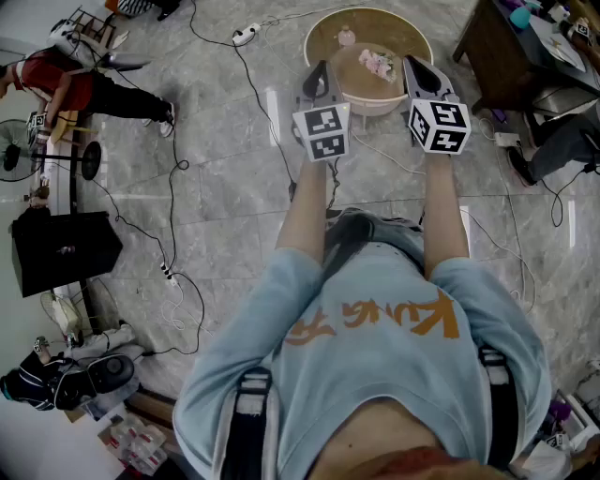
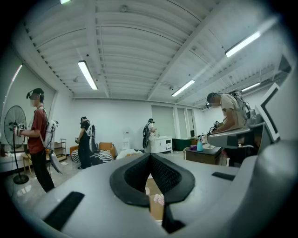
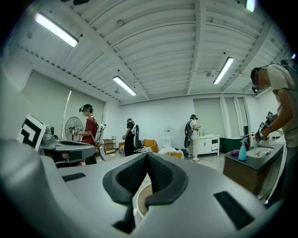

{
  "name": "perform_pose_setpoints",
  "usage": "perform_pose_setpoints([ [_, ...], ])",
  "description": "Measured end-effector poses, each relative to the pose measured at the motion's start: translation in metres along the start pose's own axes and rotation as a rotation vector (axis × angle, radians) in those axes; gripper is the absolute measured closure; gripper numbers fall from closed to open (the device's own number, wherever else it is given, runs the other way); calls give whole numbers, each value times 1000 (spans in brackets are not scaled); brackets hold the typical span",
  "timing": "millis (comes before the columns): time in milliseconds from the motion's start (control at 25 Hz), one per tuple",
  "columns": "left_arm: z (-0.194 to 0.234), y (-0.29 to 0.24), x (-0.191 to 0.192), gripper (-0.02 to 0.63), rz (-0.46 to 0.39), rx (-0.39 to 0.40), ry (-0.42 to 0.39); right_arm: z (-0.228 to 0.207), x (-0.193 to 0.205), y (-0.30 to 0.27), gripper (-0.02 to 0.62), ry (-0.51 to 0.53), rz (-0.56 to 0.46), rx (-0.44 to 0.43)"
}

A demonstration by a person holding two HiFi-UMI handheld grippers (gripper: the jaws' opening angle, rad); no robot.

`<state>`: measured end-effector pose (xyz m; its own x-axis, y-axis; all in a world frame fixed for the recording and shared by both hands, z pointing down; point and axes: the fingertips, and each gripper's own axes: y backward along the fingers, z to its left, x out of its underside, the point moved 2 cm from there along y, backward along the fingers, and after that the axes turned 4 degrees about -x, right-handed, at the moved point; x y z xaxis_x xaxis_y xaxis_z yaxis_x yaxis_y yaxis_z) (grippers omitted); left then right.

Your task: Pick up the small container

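Two tongs are held side by side over one round table (image 1: 317, 28). The left tongs (image 1: 322, 66) and the right tongs (image 1: 413, 62) are each closed tip to tip with nothing between them. One small container (image 1: 347, 36), pale pink and too small to make out, stands on the far part of the table, beyond a single white-walled basin (image 1: 370, 103) that holds one pink and white cluster (image 1: 378, 64). Both gripper views show four other people in the room, but only a sliver of the tan surface shows below the closed jaws, and the small container is hidden there.
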<state>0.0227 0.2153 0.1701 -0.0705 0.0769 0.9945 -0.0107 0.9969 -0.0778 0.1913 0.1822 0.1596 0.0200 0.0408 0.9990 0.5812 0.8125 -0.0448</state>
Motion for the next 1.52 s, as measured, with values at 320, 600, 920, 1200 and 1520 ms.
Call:
perform_pose_setpoints([
  [320,2,-4,-3,583,-3,-5,6,-3,-1,-4,581,-20,-17,-6],
  [600,11,-6,0,583,14,-39,24,-14,-6,-4,581,-91,-36,-3],
  [920,27,-5,16,583,43,-30,28,-16,4,-12,581,-116,-19,1],
  [1200,44,-44,40,582,79,-24,70,-16,17,-55,581,-79,21,-8],
  [1520,60,-137,55,583,118,17,61,-52,38,-139,581,-104,48,10],
])
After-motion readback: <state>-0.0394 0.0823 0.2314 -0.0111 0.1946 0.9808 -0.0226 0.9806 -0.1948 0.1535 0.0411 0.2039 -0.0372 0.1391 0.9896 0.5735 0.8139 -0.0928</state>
